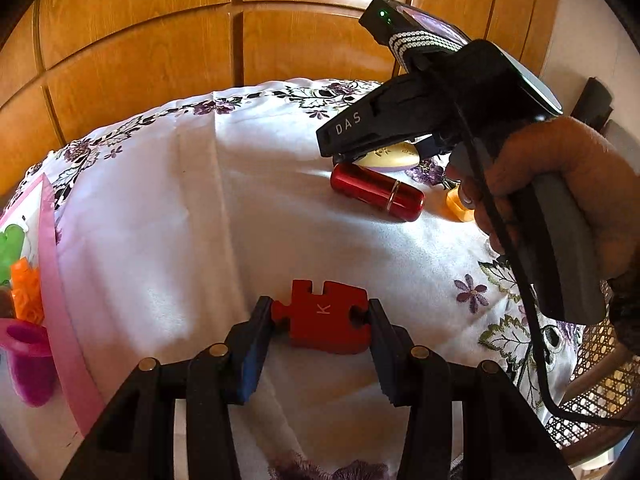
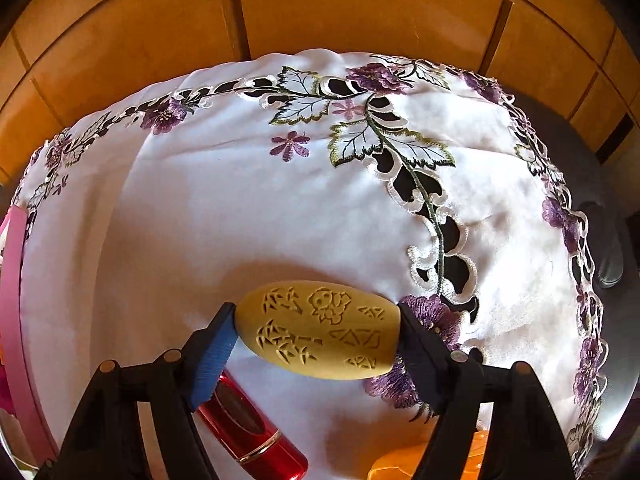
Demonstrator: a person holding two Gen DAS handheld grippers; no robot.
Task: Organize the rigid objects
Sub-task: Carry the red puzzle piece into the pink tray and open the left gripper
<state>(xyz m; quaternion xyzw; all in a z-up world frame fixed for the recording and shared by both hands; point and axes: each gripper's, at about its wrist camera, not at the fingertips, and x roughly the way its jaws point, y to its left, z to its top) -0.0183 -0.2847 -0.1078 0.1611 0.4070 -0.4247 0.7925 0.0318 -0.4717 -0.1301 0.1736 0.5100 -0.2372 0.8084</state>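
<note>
My left gripper (image 1: pixel 320 316) is shut on a red puzzle piece (image 1: pixel 322 318) marked K, low over the white tablecloth. My right gripper (image 2: pixel 316 330) is shut on a yellow carved oval (image 2: pixel 320 330), held just above the cloth; it also shows in the left wrist view (image 1: pixel 394 156) under the right gripper's black body (image 1: pixel 404 120). A shiny red cylinder (image 1: pixel 378 192) lies on the cloth beside the oval, and below my right gripper's left finger (image 2: pixel 250 428).
A pink-rimmed tray (image 1: pixel 60 304) at the left holds green, orange and magenta items. An orange object (image 1: pixel 458 204) lies right of the red cylinder. The embroidered tablecloth (image 2: pixel 240 208) covers the table, with wooden panels behind and a cane chair (image 1: pixel 596 392) at the right.
</note>
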